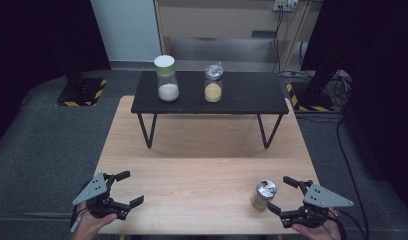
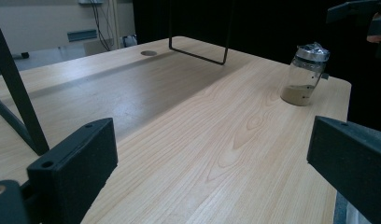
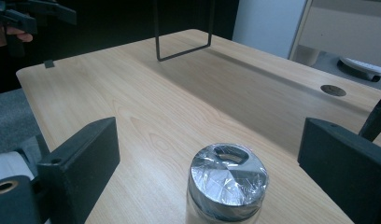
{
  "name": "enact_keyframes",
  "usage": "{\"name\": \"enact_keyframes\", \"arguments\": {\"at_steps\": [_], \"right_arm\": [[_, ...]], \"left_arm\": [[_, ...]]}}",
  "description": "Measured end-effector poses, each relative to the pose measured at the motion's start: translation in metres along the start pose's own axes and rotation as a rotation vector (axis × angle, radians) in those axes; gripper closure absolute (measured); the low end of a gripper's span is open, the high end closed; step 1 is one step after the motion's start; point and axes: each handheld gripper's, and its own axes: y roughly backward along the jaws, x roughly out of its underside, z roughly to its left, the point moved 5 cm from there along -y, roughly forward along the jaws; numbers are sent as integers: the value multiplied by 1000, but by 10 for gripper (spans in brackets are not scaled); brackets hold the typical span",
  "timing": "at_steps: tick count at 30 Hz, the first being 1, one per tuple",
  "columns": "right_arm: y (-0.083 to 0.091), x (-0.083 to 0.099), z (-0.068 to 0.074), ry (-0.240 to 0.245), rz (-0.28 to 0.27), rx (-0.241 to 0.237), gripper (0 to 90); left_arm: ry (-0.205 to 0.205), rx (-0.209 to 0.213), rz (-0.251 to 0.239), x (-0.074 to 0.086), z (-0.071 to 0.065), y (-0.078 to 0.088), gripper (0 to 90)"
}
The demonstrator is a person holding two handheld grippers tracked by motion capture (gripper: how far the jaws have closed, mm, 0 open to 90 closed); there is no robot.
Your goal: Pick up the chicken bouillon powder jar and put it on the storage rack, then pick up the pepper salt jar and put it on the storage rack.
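A small glass jar [image 1: 263,195] with a shiny silver lid and a little tan powder stands on the wooden table [image 1: 202,150] near the front right. My right gripper [image 1: 277,192] is open just right of it. In the right gripper view the jar [image 3: 226,184] sits low between the two spread jaws, and neither pad touches it. My left gripper [image 1: 133,187] is open at the front left with nothing between its jaws. From the left gripper view the jar [image 2: 304,74] stands far across the table.
A low black shelf [image 1: 252,97] on wire legs stands at the back of the table. On it are a jar with a white lid and white powder [image 1: 168,80] and a silver-lidded jar of yellow powder [image 1: 213,85]. Bare wood lies between the grippers.
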Motion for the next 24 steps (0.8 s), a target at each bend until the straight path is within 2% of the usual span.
{"name": "enact_keyframes", "arguments": {"at_steps": [7,24], "right_arm": [[0,0,0,-3,2,-4,62],[9,-9,0,-22,-35,12,50]], "left_arm": [[-4,-1,3,-1,0,0,9],[0,-8,7,0,0,0,8]]}}
